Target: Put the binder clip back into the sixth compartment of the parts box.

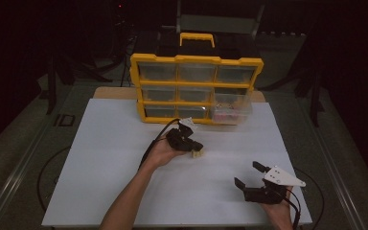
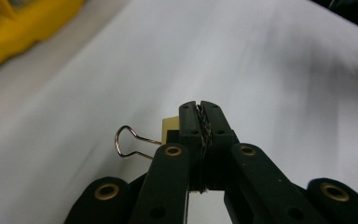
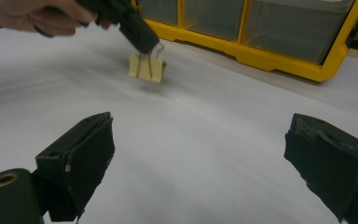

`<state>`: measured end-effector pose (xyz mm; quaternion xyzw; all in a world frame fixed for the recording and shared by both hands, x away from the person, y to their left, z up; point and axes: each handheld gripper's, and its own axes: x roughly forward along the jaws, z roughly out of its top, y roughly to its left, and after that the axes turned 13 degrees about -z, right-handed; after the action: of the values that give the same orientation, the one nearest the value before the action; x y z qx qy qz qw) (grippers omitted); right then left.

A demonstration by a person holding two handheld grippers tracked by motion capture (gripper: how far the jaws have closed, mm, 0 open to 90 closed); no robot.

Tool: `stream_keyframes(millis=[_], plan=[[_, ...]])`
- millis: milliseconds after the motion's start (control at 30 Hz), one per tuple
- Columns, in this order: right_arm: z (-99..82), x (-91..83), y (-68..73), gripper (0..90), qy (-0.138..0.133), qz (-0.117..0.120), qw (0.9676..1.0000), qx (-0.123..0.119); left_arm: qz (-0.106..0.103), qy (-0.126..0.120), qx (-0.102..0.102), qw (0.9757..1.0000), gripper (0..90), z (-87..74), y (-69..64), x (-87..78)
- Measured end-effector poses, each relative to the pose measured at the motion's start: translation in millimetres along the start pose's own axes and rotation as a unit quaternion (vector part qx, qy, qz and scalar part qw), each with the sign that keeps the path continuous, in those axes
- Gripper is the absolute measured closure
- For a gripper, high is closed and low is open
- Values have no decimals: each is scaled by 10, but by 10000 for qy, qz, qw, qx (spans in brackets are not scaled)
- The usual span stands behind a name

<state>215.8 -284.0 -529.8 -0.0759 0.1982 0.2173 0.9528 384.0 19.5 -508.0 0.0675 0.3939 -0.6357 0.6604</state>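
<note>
Near the front right corner of the white bench, the right gripper, jaws spread wide with nothing between them, aimed toward the middle. Farther in, near the bench's centre, the left gripper, clenched on a wire handle of the pale yellow metal binder clip, the clip body hanging below the jaws just above the bench, its long axis roughly level. One clip, two wire loops. Left hand clearly nearer. At the back edge, one yellow plastic drawer organiser, one clear drawer pulled out, ahead and right of the clip.
</note>
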Motion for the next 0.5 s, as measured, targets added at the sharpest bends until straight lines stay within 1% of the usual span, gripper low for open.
stream_keyframes(millis=[33, 67, 200, 300, 333, 367, 500], plan=[[1, 1, 1, 76, -5, 2, 10000, -1, 38, -91, 8, 10000, 894, 36, -12, -67], [0, 1, 0, 76, -2, 2, 10000, -2, 60, -120, 9, 9999, 894, 54, -20, -100], [1, 2, 4, 76, -3, 8, 10000, -3, 168, -134, 56, 9998, 894, 141, -51, -212], [1, 3, 5, 76, 5, 16, 10000, -9, 191, -225, 84, 9995, 894, 236, -82, -306], [1, 3, 4, 76, 9, 11, 10000, -7, 191, -225, 84, 9995, 894, 236, -82, -306], [1, 2, 4, 76, 14, 9, 10000, 3, 201, -277, 130, 9993, 894, 294, -99, -355], [0, 2, 4, 76, 13, 12, 10000, -5, 238, -360, 218, 9988, 895, 438, -148, -456]])
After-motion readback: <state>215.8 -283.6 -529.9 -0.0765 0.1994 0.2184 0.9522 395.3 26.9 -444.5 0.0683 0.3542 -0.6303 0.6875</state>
